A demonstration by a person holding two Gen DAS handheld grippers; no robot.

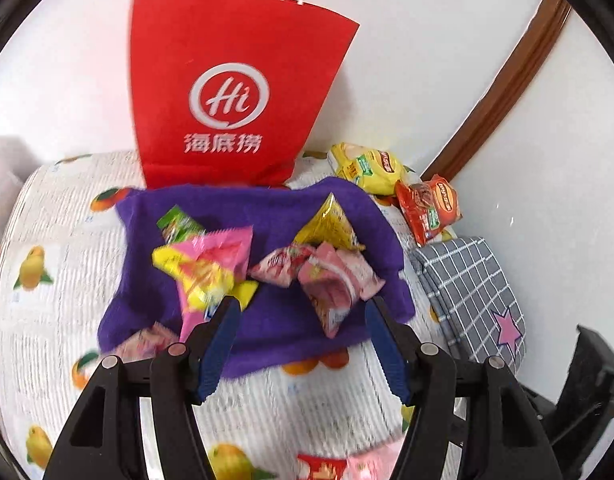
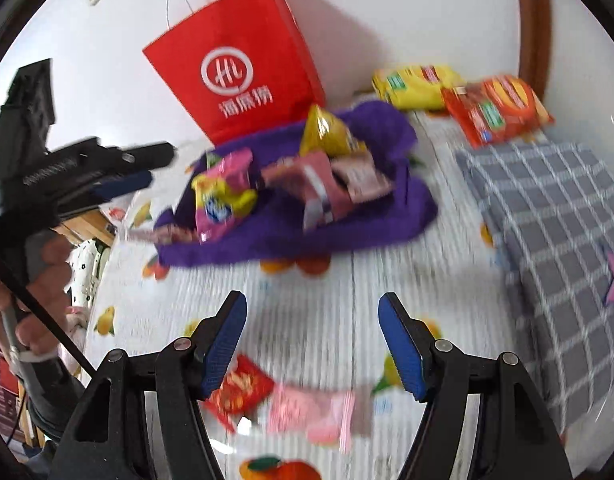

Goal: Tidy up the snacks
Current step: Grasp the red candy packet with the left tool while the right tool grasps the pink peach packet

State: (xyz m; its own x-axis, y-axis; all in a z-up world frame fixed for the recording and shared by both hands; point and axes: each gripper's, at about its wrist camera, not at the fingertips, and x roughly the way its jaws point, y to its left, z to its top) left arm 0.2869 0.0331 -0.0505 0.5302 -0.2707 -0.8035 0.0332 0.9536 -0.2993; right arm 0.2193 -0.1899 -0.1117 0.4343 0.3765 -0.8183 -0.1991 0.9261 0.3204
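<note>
Low over snack pile (image 1: 267,268), left gripper (image 1: 303,310) jaws apart, right gripper (image 2: 311,306) likewise.

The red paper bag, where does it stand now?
The red bag stands upright against the white wall, at the far edge of the purple cloth; in the right wrist view it is upper left, and the yellow packet lies to its right.

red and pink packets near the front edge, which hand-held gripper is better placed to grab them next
Right. The right hand-held gripper hangs open directly above the red packet and pink packet. The left hand-held gripper, also open, sits over the purple cloth pile.
</note>
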